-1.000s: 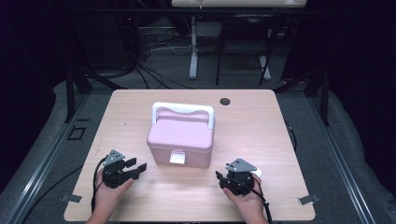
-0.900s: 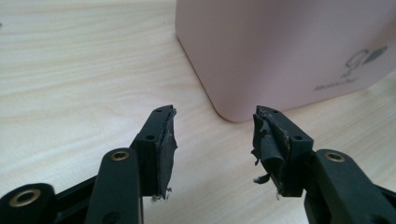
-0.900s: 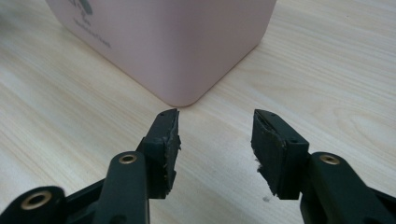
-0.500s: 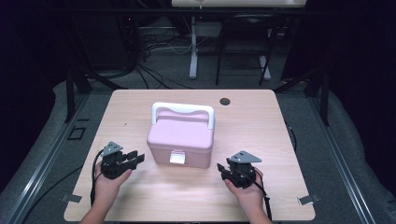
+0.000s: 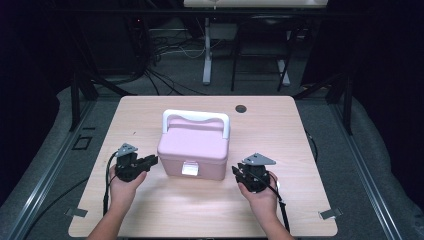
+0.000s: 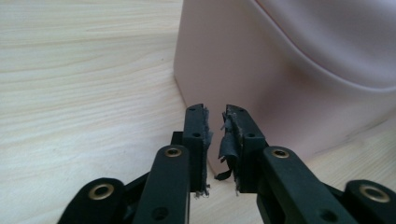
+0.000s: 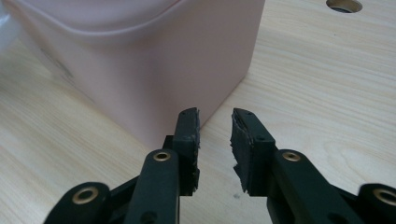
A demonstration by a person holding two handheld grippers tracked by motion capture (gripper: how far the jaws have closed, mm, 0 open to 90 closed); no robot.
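Your left gripper (image 5: 150,162) at nine o'clock and right gripper (image 5: 239,175) at four flank one pink plastic lidded box (image 5: 192,150) mid-table, jaws just narrowing on nothing; bare wooden table (image 5: 300,150) surrounds.

A wooden table (image 5: 310,135) with a round cable hole (image 5: 241,108), dark floor around

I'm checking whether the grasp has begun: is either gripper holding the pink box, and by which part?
Nothing is held. Both grippers' jaws have been closing with only air between them, beside the pink box.
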